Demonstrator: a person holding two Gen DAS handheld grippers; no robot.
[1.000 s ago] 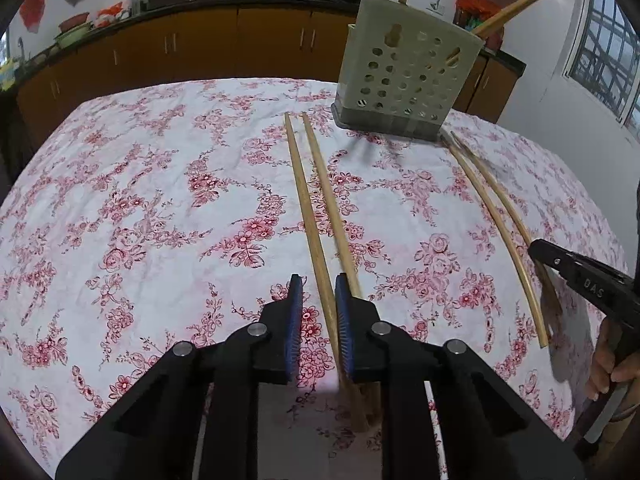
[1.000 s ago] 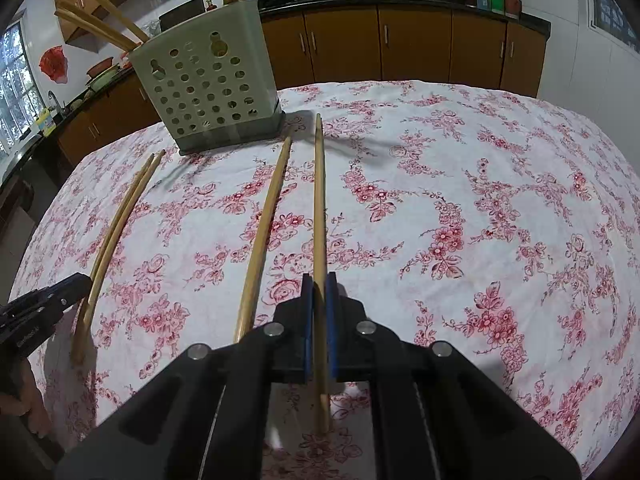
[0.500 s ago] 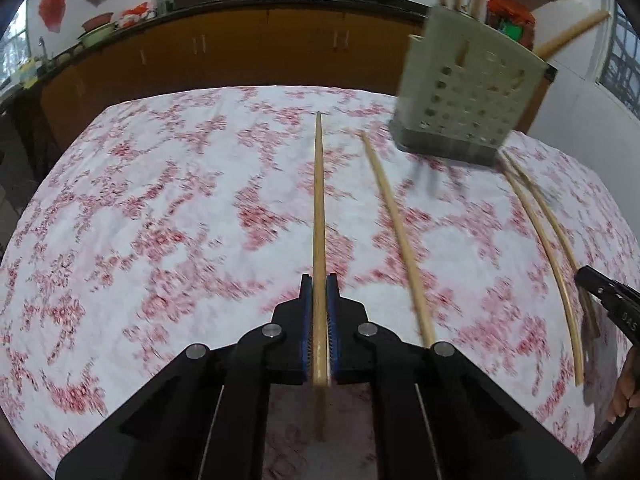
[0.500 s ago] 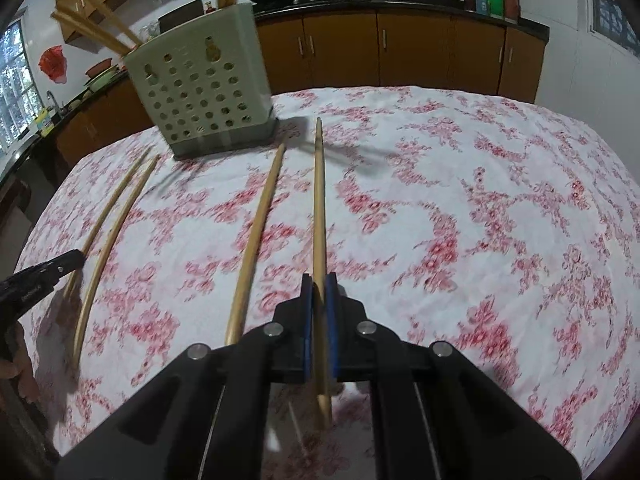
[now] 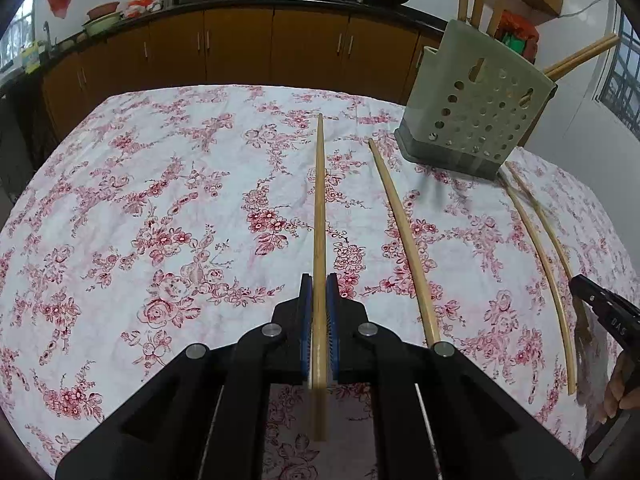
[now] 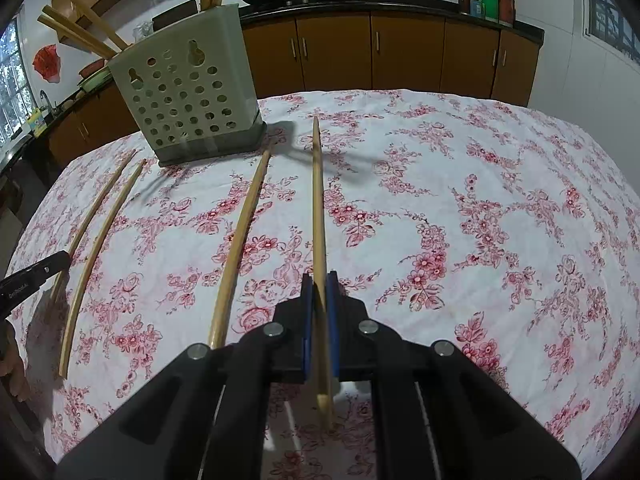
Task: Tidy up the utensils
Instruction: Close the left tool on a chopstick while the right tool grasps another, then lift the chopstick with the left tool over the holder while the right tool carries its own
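Observation:
My left gripper (image 5: pixel 319 300) is shut on a long wooden chopstick (image 5: pixel 319 216), lifted above the floral tablecloth and pointing at the far edge. A second chopstick (image 5: pixel 404 240) lies on the cloth just to its right. My right gripper (image 6: pixel 319 300) is shut on another chopstick (image 6: pixel 318 200), with a loose one (image 6: pixel 240 240) lying to its left. The pale green perforated utensil holder (image 5: pixel 476 120) stands at the far right and holds several chopsticks; it also shows in the right wrist view (image 6: pixel 188 100). Each view shows the other gripper's tip at its edge.
Two more chopsticks (image 5: pixel 540 248) lie on the cloth right of the holder; they show in the right wrist view (image 6: pixel 100 232) at the left. Brown kitchen cabinets (image 5: pixel 240 52) run behind the table. The tablecloth (image 5: pixel 140 220) covers the whole table.
My left gripper closed on one of the two chopsticks in front of it, then lifted and swung it left, away from its partner. My right gripper kept holding its chopstick, raised slightly.

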